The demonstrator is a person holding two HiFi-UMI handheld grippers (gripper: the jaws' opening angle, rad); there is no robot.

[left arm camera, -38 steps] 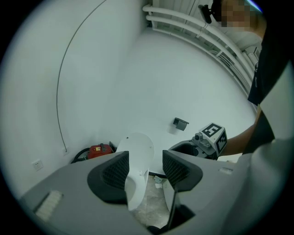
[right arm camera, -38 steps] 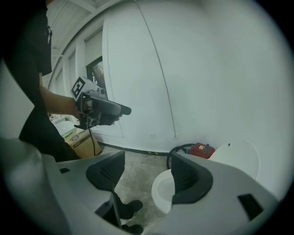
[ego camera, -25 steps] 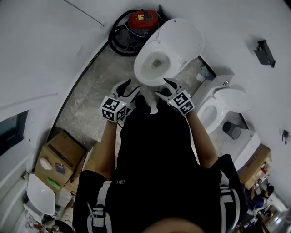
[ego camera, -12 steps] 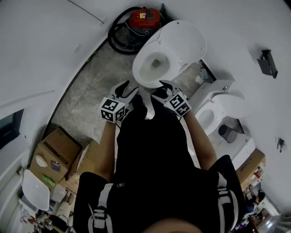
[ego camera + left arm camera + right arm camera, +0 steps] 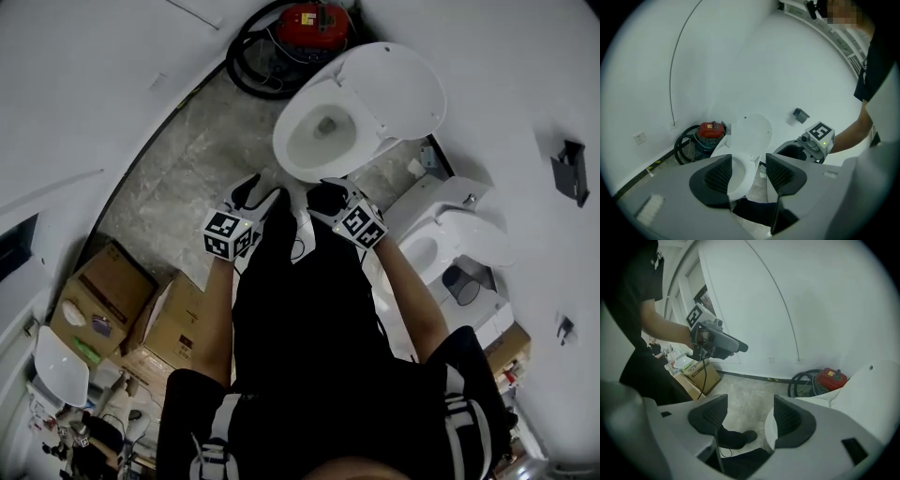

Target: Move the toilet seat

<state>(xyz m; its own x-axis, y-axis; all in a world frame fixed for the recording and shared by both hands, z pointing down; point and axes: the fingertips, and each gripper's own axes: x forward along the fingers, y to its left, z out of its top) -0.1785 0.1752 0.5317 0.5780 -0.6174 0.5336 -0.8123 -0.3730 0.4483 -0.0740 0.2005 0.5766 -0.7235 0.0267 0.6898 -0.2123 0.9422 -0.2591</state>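
A white toilet stands ahead of me; its bowl [image 5: 319, 141] is uncovered and the lid [image 5: 398, 94] is tilted up behind it. I cannot tell whether the seat ring lies on the rim or is up with the lid. My left gripper [image 5: 260, 192] hovers just short of the bowl's front edge, jaws open and empty. My right gripper [image 5: 323, 194] hangs beside it, also open and empty. In the left gripper view the bowl [image 5: 740, 171] shows between the open jaws of the left gripper [image 5: 749, 171], with the lid [image 5: 752, 133] upright. The right gripper [image 5: 750, 416] looks at bare floor, with the bowl's rim [image 5: 769, 427] at its right.
A red vacuum cleaner [image 5: 314, 21] with a black hose sits behind the toilet. A second white fixture [image 5: 450, 234] and a small bin [image 5: 457, 281] are to the right. Cardboard boxes [image 5: 103, 300] lie at the left. My dark shoe [image 5: 736, 437] rests on the floor before the bowl.
The head view has shifted a little. The right gripper has drawn inward toward the left one. Both stay open and empty in front of the bowl.
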